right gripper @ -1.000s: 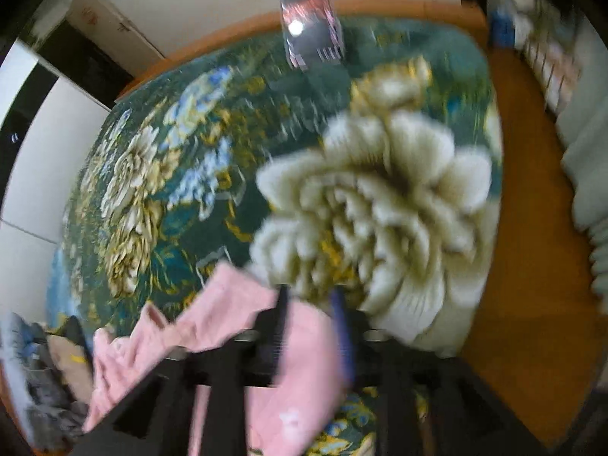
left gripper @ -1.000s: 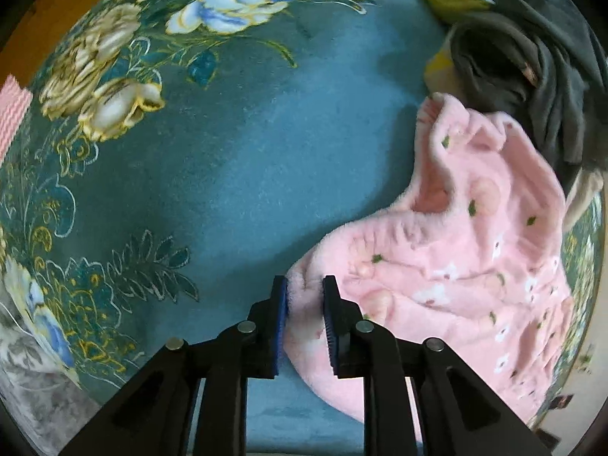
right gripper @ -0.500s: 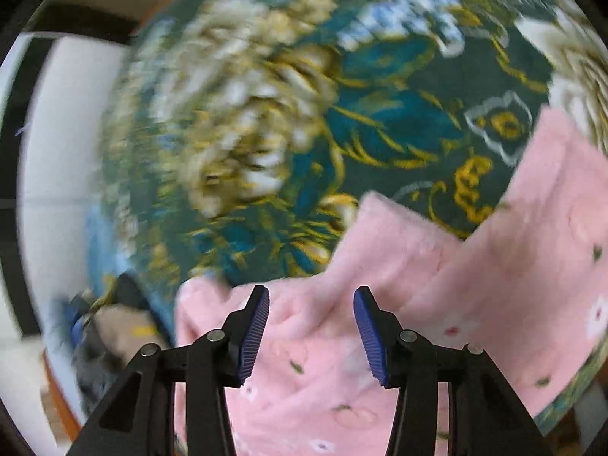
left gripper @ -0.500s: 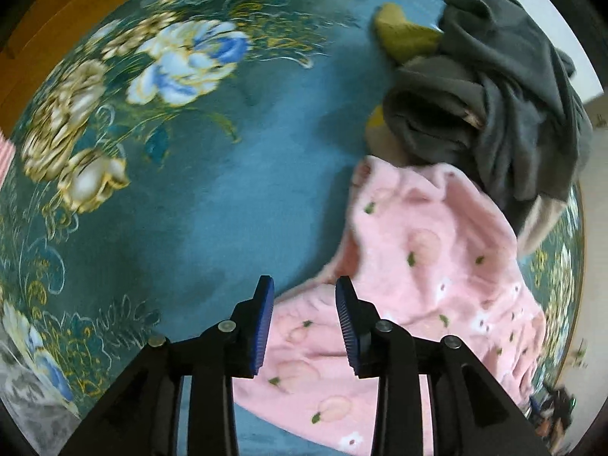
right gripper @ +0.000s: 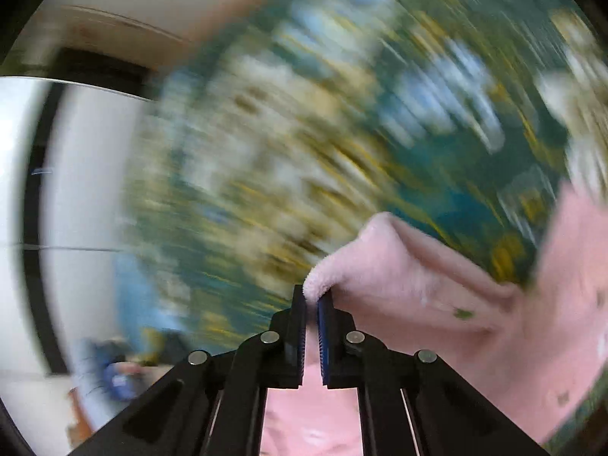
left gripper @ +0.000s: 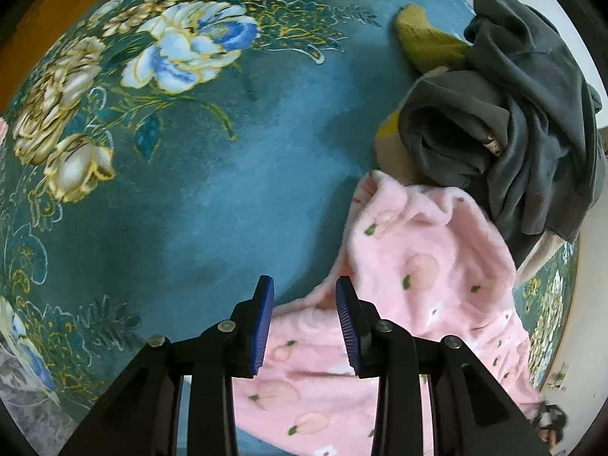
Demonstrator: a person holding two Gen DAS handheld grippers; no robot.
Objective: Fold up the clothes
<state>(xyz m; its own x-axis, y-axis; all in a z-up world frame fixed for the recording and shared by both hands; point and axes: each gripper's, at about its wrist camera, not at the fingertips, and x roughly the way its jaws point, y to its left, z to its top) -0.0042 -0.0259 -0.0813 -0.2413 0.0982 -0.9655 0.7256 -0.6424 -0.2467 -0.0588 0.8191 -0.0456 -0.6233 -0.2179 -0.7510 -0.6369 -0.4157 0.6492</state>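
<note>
A fluffy pink garment (left gripper: 425, 266) with small peach prints lies crumpled on the teal floral blanket (left gripper: 190, 197), at the lower right of the left wrist view. My left gripper (left gripper: 304, 281) hovers over the garment's near edge, open, its blue pads clear of the cloth. In the blurred right wrist view, my right gripper (right gripper: 311, 296) is shut on a fold of the pink garment (right gripper: 418, 266), which trails off to the right above the blanket (right gripper: 342, 114).
A heap of dark grey clothes (left gripper: 513, 114) sits just behind the pink garment, with an olive-yellow piece (left gripper: 421, 38) poking out beside it. The wooden floor (left gripper: 38, 0) shows beyond the blanket's far left edge. A white wall or door (right gripper: 87, 190) fills the left of the right wrist view.
My left gripper let go of the pink garment's edge, opened and drew back a little. My right gripper swung across the garment, opened wide, then shut on a fold.
</note>
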